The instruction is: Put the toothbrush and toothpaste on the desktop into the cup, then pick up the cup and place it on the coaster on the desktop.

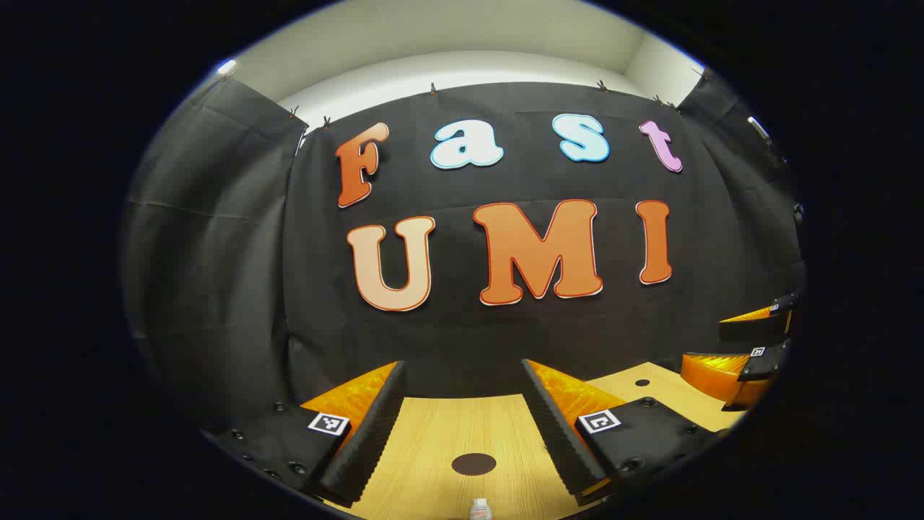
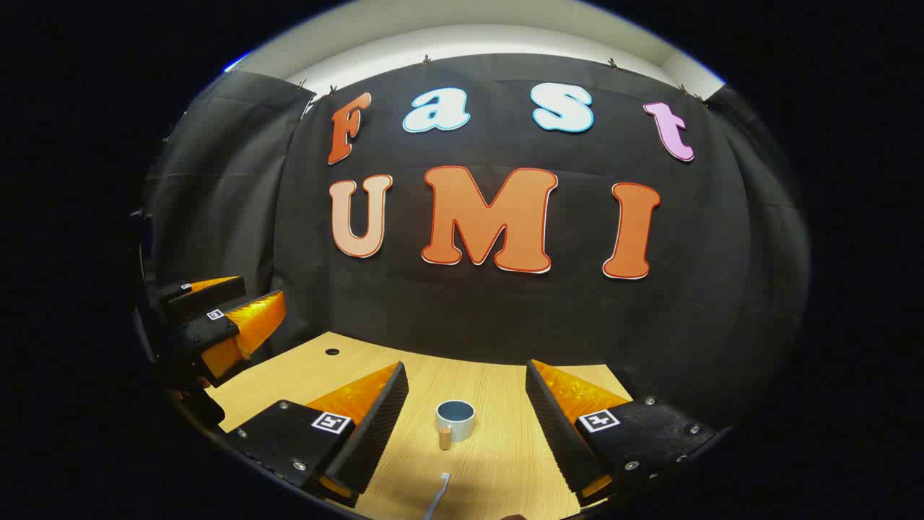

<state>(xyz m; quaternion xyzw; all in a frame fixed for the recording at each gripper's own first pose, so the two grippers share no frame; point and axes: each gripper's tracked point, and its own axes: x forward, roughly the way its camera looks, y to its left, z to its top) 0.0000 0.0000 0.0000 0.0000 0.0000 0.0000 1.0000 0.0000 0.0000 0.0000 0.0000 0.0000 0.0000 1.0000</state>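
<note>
- Light wood-grain desktop [image 2: 498, 455] backed by black cloth walls; a pale wall and ceiling band shows above the cloth.
- Left gripper view: left gripper [image 1: 462, 426] held above the desktop, fingers spread wide, nothing between them.
- Dark round coaster [image 1: 473, 464] lies flat on the wood between those fingers; a small white cap, likely the toothpaste [image 1: 480, 510], sits at the bottom edge, just nearer than the coaster.
- A small dark hole [image 1: 642, 382] in the tabletop to the right.
- Right gripper view: right gripper [image 2: 465, 426] fingers spread, empty.
- Blue-grey cup [image 2: 455, 419] stands upright ahead between them, its handle facing the camera.
- Toothbrush [image 2: 437, 497] lies on the wood nearer than the cup, apart from it.
</note>
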